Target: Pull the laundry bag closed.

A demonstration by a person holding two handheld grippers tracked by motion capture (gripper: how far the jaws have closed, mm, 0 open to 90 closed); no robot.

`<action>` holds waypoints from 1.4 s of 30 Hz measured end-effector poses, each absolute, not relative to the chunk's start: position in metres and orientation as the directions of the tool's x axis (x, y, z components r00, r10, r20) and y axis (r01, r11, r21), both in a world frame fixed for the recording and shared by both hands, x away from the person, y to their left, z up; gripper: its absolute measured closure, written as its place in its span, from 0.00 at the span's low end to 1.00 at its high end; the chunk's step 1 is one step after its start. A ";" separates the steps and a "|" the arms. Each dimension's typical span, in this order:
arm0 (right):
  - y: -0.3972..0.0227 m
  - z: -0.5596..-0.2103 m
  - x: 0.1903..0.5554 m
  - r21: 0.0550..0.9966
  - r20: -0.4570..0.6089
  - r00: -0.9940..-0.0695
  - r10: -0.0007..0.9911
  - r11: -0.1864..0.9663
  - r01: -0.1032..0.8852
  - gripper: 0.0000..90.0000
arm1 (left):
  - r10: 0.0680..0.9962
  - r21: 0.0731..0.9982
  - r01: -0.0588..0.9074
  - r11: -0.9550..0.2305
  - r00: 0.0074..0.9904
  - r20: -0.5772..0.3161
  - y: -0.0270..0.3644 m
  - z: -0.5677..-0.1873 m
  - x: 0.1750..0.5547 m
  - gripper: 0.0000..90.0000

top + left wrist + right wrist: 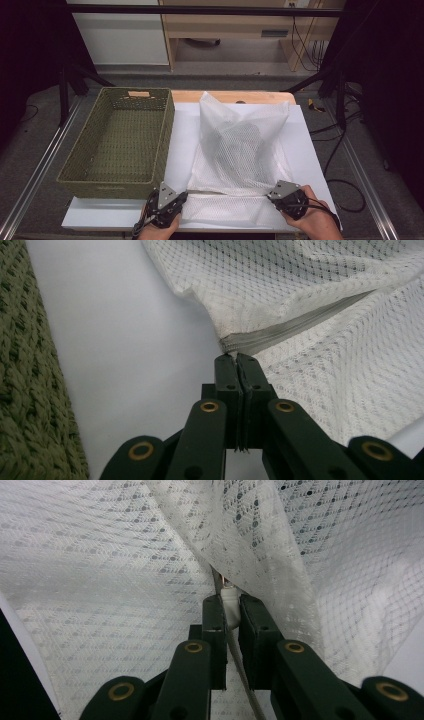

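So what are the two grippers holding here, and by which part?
Both hold the white mesh laundry bag at its zipper edge: the left gripper shut on the zipper's end, the right gripper shut on the zipper farther along.

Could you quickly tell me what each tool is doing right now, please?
Left tool: closed, pinching the zipper end of the white mesh bag.
Right tool: closed on the bag's opening edge at its other end.

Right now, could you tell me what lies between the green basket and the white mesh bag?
A bare strip of white board separates basket and mesh bag, seen in the high view.
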State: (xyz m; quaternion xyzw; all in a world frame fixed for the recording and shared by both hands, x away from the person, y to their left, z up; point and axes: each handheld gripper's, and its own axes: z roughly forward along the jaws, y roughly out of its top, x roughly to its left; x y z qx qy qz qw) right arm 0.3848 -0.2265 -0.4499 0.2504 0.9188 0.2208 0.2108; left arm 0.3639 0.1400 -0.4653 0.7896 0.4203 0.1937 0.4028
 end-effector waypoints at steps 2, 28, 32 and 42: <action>-0.227 -0.451 0.386 0.517 -0.276 -0.785 0.555 0.774 0.366 0.91 | 0.820 0.799 0.507 -0.323 0.572 -0.032 0.139 -0.465 0.365 0.99; -0.247 -0.451 0.384 0.528 -0.273 -0.776 0.569 0.763 0.374 0.91 | 0.823 0.797 0.507 -0.329 0.567 -0.021 0.138 -0.467 0.370 0.99; -0.254 -0.450 0.383 0.523 -0.278 -0.766 0.580 0.760 0.386 0.91 | 0.822 0.797 0.506 -0.330 0.569 -0.020 0.137 -0.466 0.369 0.99; -0.262 -0.449 0.382 0.528 -0.272 -0.761 0.589 0.752 0.394 0.91 | 0.822 0.798 0.506 -0.329 0.569 -0.022 0.136 -0.467 0.369 0.99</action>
